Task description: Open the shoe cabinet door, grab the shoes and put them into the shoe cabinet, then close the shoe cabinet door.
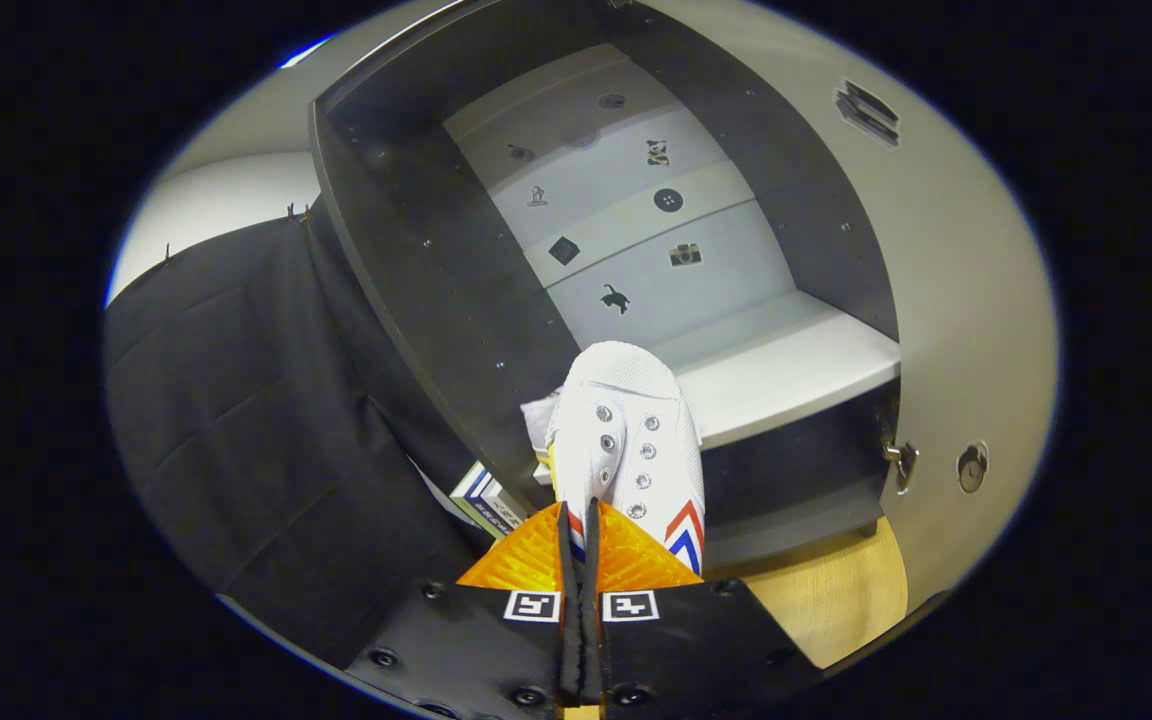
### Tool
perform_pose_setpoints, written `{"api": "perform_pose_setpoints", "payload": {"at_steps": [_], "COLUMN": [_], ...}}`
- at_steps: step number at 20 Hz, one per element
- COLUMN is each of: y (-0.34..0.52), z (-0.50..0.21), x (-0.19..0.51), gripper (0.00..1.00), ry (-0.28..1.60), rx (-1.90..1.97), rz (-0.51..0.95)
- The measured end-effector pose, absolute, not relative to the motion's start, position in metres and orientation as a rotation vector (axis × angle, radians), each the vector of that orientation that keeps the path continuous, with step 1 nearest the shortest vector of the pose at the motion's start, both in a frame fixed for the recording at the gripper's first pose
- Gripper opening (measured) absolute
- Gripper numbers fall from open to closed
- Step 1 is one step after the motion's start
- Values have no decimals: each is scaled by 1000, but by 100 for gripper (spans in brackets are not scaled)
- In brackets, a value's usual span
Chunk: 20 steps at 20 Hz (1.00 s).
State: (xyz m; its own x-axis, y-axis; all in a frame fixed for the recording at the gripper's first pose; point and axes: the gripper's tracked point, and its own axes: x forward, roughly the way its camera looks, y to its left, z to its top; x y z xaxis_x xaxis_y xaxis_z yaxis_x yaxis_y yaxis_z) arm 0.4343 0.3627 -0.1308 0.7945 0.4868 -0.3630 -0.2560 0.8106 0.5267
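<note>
My gripper (581,520) is clamped tight on a white canvas lace-up shoe with red and blue chevron stripes (624,430), both fingers pinching its rim, toe pointing away from me. Just beyond the shoe stands the open dark-sided shoe cabinet (416,300), its white shelf (786,375) ahead and to my right. The grey cabinet door (956,330) is swung open to my right, wooden floor (836,600) below.

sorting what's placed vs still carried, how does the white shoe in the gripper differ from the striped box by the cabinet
The shoe is white fabric with eyelets and red-blue chevrons; the box is flat-sided with striped edges. The shoe is held up, pinched between the closed fingers of the gripper, in front of the open cabinet; the box sits low by the cabinet's left wall, mostly hidden. Both are outside the shelves.
</note>
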Motion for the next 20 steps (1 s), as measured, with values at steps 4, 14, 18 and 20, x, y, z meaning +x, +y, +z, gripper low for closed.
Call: {"api": "perform_pose_setpoints", "payload": {"at_steps": [4,14,18,20], "y": [361,346,343,343], "z": [-111,-100,-114,-122], "x": [478,573,606,616], "gripper": [1,1,1,1], "ry": [462,400,411,426], "rx": [476,479,467,463], "rz": [398,313,281,276]}}
